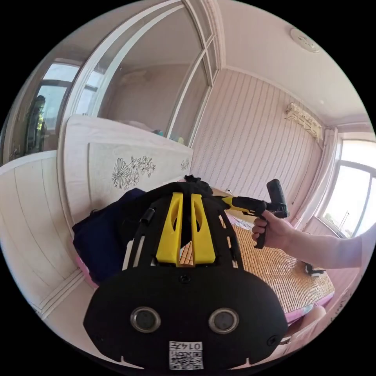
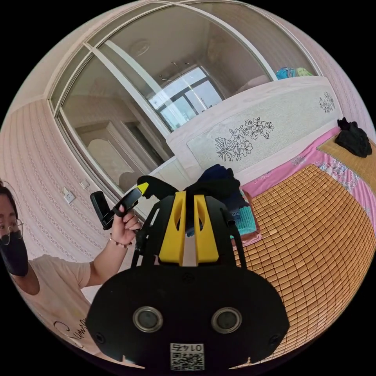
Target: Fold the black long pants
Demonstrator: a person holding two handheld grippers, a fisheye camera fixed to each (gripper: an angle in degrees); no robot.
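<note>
Both grippers raised over the bed (image 2: 313,243), black pants (image 1: 196,184) stretched between them. Your left gripper (image 1: 185,207) and right gripper (image 2: 189,213) each have jaws narrow, pinching black cloth, likely lifted to shake it flat. Clothes pile (image 2: 239,211) sits near the headboard (image 2: 274,117).

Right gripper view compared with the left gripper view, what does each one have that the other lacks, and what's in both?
Right gripper view: the person's torso, a wall socket, a teal folded item and a black bundle far off on the mat. Left gripper view: a bright window, a wall air conditioner and a ceiling lamp. Both: the flowered headboard, the bamboo mat, the dark blue pile, and the black pants, with the left gripper and the right gripper each seeming to pinch them.
</note>
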